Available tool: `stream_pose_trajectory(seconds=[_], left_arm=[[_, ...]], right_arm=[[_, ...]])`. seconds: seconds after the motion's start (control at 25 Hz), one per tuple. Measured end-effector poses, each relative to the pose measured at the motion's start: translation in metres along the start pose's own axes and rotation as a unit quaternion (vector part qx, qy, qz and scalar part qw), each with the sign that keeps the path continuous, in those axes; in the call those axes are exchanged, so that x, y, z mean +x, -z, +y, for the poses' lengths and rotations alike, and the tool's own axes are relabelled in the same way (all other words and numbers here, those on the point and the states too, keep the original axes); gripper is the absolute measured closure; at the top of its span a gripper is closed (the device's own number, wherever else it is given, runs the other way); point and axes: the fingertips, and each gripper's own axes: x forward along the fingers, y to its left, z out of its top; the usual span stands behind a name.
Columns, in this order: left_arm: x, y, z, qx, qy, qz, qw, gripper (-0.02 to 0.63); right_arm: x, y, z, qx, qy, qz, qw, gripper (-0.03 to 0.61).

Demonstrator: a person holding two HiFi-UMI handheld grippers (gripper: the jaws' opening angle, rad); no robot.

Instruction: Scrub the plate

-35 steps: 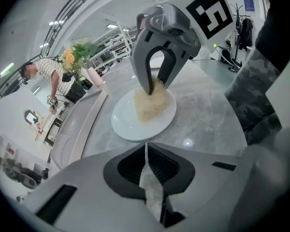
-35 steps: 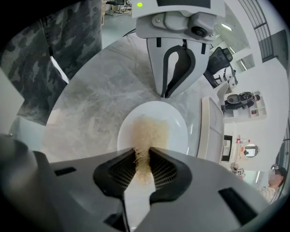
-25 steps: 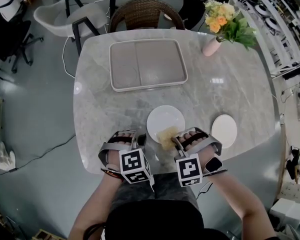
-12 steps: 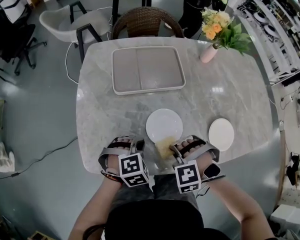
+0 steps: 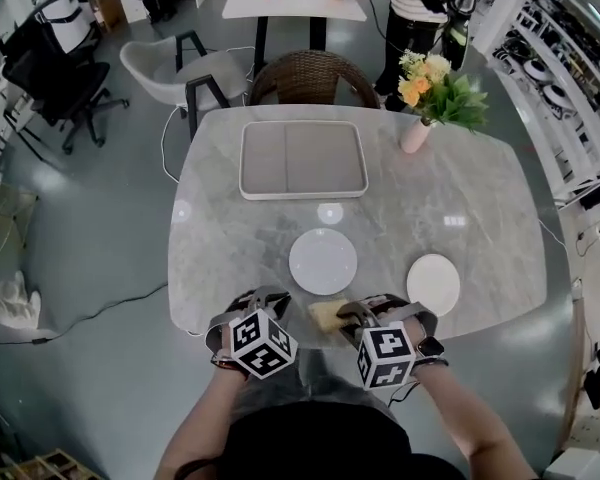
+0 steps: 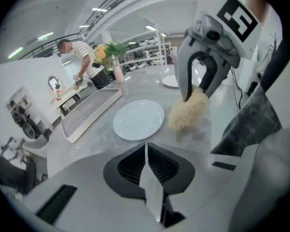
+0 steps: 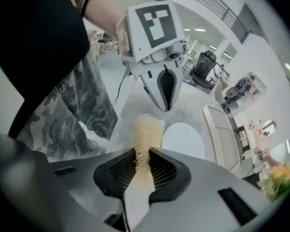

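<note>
Bare tabletop [image 5: 220, 248] all round the plate [image 5: 323, 261]; tray [image 5: 303, 159] beyond, second plate [image 5: 433, 284] well to the right.

Left claw [image 6: 146, 147], jaws together, before white plate [image 6: 138, 119] and scrubber [image 6: 187, 112].

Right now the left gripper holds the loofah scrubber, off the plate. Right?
No. The right gripper holds the loofah scrubber, as the right gripper view shows; the left gripper is shut and empty. It is off the plate.

Bright overhead light, fisheye-warped edges
</note>
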Motion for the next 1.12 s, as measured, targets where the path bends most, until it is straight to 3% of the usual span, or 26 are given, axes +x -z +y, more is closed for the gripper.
stream_pose_trajectory(seconds=[0.12,0.2,0.32,0.44,0.72,1.12], left_arm=[[-0.019,-0.019,-0.011,-0.093,-0.017,-0.061,0.9937,0.588],[-0.032,-0.026,-0.014,-0.141,-0.039,-0.099,0.9843,0.588],[-0.051,-0.033,-0.017,-0.206,-0.075,-0.151,0.9639,0.588],[-0.072,-0.040,-0.026,-0.247,-0.103,-0.196,0.9434,0.588],[-0.103,-0.050,-0.074,-0.264,-0.139,-0.246,0.9222,0.598],[-0.129,-0.073,-0.125,-0.239,-0.134,-0.276,0.9213,0.598]], right_arm=[[-0.018,-0.001,0.008,0.086,0.004,-0.069,0.994,0.509],[-0.030,-0.004,0.013,0.147,0.015,-0.118,0.982,0.509],[-0.047,-0.010,0.017,0.234,0.036,-0.190,0.953,0.509],[-0.064,-0.013,0.022,0.290,0.058,-0.246,0.923,0.509],[-0.100,-0.014,0.049,0.336,0.097,-0.321,0.880,0.509],[-0.141,-0.011,0.088,0.374,0.130,-0.375,0.838,0.509]])
